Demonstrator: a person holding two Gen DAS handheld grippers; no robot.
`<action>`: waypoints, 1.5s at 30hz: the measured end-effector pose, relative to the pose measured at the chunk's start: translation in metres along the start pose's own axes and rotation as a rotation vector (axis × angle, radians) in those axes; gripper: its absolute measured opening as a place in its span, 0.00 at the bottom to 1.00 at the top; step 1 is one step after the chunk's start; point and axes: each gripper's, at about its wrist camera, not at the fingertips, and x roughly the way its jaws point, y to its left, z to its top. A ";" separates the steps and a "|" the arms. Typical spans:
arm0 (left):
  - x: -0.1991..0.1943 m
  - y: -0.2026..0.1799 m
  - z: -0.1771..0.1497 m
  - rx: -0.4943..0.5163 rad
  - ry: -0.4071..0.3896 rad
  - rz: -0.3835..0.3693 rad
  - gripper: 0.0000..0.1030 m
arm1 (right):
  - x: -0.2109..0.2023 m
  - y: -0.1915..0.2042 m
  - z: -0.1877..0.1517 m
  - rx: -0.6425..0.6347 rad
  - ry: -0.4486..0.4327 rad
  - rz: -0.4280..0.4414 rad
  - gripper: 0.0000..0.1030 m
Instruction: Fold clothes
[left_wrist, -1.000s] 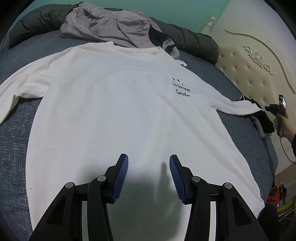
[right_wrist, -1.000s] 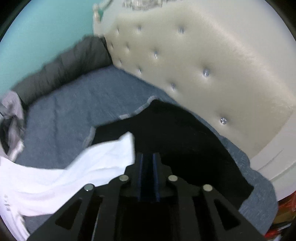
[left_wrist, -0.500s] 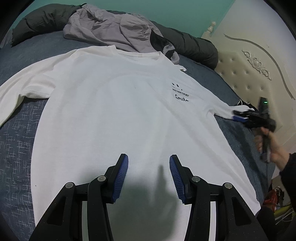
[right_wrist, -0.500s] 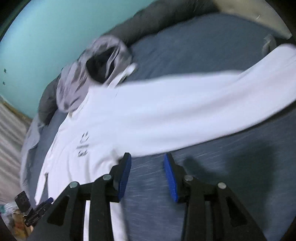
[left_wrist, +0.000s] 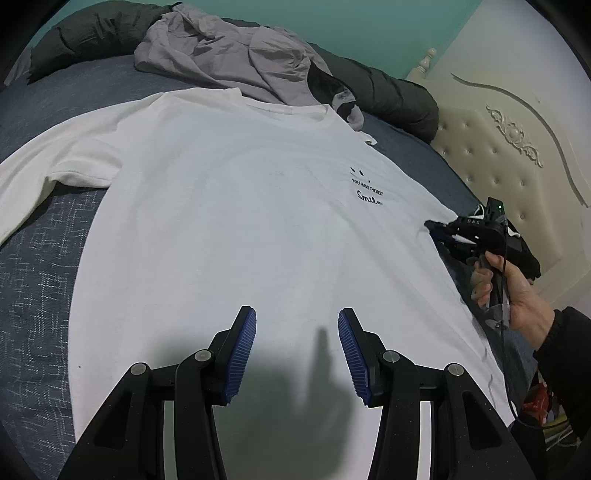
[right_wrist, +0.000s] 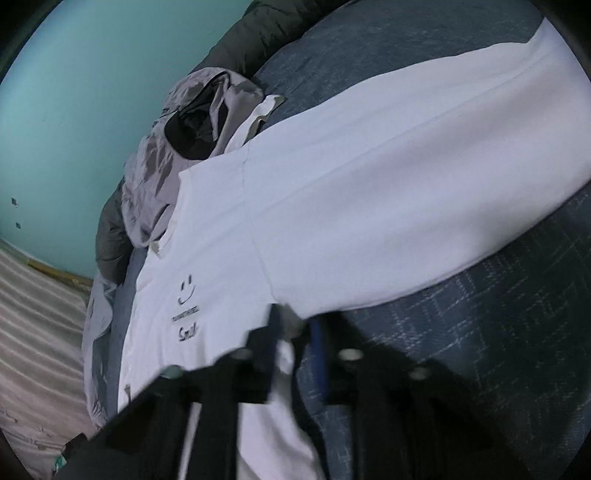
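White long-sleeved shirt (left_wrist: 236, 229) lies spread face up on the blue bed (left_wrist: 33, 295), its collar toward the teal wall and its hem under the left gripper (left_wrist: 297, 350). A second ago the right gripper (right_wrist: 295, 332) was out at the sleeve's cuff beside the headboard; it has since swung in along the sleeve, opened on the way, and now sits at the armpit seam with its jaws brought together, white cloth apparently caught between them where sleeve meets body, though blur there keeps the pinch from being certain. That reads to me as the sleeve having been laid out straight and a grip taken for the first fold, likely drawing that side of the shirt across its chest. The left gripper has hardly stirred: its jaws stand apart above the lower middle of the shirt, holding nothing, their shadow on the cloth. The left wrist view gives the whole garment, the small printed motto (left_wrist: 365, 192) on the chest, the other sleeve (left_wrist: 33, 177) running off on the opposite side, and the person's hand (left_wrist: 517, 291) gripping the right tool at the shirt's edge. Only the right wrist view shows the full sleeve (right_wrist: 424, 166) stretching away from the seam. Beyond the collar lie a crumpled grey garment (left_wrist: 229, 55) and a dark padded jacket (left_wrist: 388, 96); the tufted headboard (left_wrist: 509, 166) stands past the sleeve.
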 end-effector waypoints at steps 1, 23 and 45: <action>-0.001 -0.001 0.000 0.000 -0.001 0.001 0.49 | 0.000 -0.001 0.001 0.003 -0.007 -0.001 0.03; -0.001 0.003 0.001 0.002 0.000 0.002 0.49 | 0.002 -0.003 0.038 -0.131 -0.031 -0.168 0.02; -0.074 0.068 -0.008 -0.184 -0.049 0.081 0.49 | -0.061 0.080 -0.124 -0.193 -0.078 0.057 0.08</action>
